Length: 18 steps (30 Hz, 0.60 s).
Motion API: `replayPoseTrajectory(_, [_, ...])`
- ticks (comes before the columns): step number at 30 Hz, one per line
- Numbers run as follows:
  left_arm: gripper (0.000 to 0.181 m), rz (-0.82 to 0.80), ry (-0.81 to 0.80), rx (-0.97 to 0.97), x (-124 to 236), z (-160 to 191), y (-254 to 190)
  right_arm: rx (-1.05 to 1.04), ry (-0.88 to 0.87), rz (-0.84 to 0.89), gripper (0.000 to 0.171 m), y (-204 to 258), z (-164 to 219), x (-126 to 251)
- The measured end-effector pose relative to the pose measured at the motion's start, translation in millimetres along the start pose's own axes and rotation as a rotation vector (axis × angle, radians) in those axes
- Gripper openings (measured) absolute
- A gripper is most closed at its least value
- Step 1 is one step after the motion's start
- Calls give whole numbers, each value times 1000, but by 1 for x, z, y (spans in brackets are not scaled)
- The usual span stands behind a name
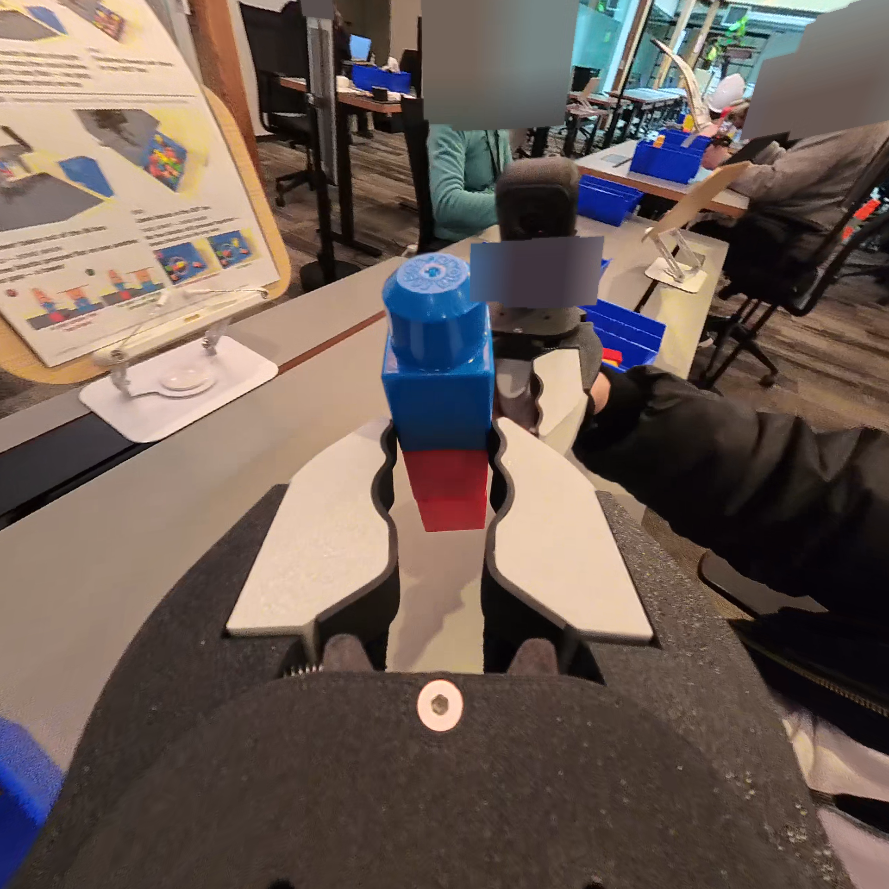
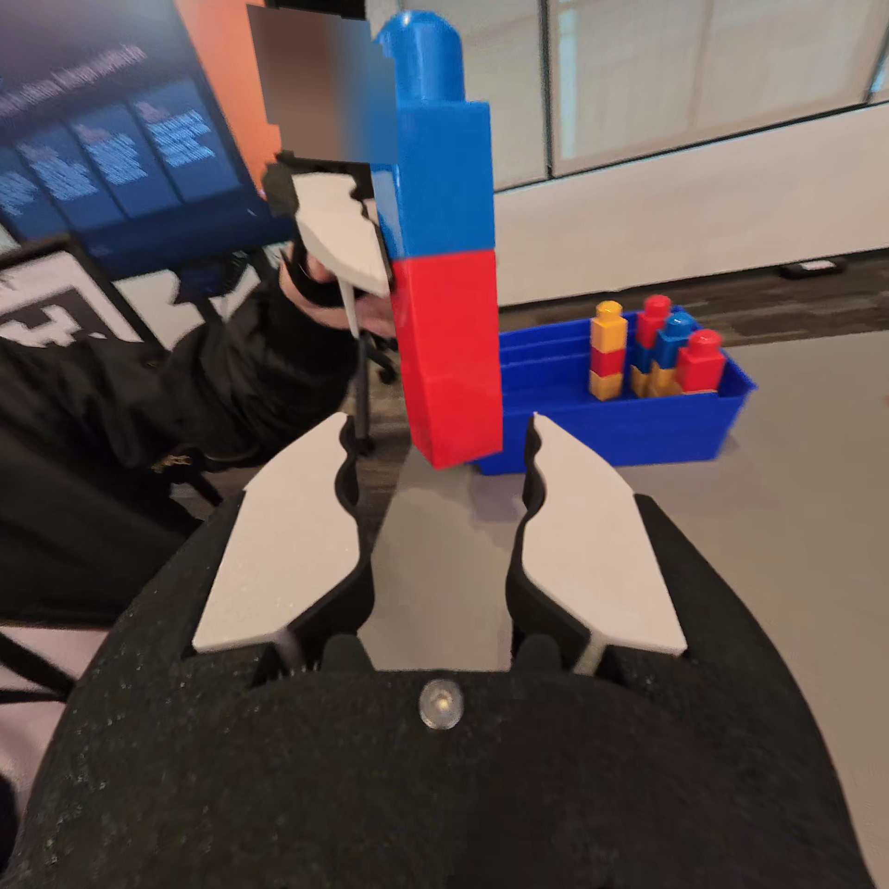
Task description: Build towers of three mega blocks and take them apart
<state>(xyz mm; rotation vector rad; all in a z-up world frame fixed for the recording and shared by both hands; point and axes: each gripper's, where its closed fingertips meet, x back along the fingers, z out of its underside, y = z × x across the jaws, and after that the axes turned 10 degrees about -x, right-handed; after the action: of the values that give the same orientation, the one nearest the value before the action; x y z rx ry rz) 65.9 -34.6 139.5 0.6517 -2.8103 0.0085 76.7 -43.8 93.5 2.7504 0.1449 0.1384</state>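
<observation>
Tower: blue over two red blocks, long axis upright, held above the bench | left gripper: clamped on blue block | right gripper: jaws wide, empty, just below red base; nearer for pull-off.

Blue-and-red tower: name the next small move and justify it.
Probably bring the right gripper up around the bottom red block and close. The left gripper clamps the blue block, holding the tower above the table, while the right jaws stand open just below it, ready to pull it off.
</observation>
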Motion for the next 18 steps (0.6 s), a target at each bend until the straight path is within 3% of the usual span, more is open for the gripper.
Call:
replayPoseTrajectory(4, [36, 48, -21, 9, -13, -1, -11, 14, 48, -26, 61, 6, 9, -1])
replayPoseTrajectory(6, [36, 103, -52, 32, -19, -3, -18, 43, 94, -1, 41, 4, 17, 0])
replayPoseTrajectory(9, [36, 114, -90, 33, -26, -3, -21, 56, 96, 26, 39, 1, 20, 5])
replayPoseTrajectory(12, [53, 130, -74, 24, -40, 7, -29, 54, 84, 35, 38, 0, 20, 14])
replayPoseTrajectory(15, [36, 123, -85, 31, -52, 11, -29, 58, 95, 56, 38, -3, 25, 18])
replayPoseTrajectory(18, [36, 152, -109, 54, -57, 8, -29, 46, 57, 63, 38, -3, 24, 24])
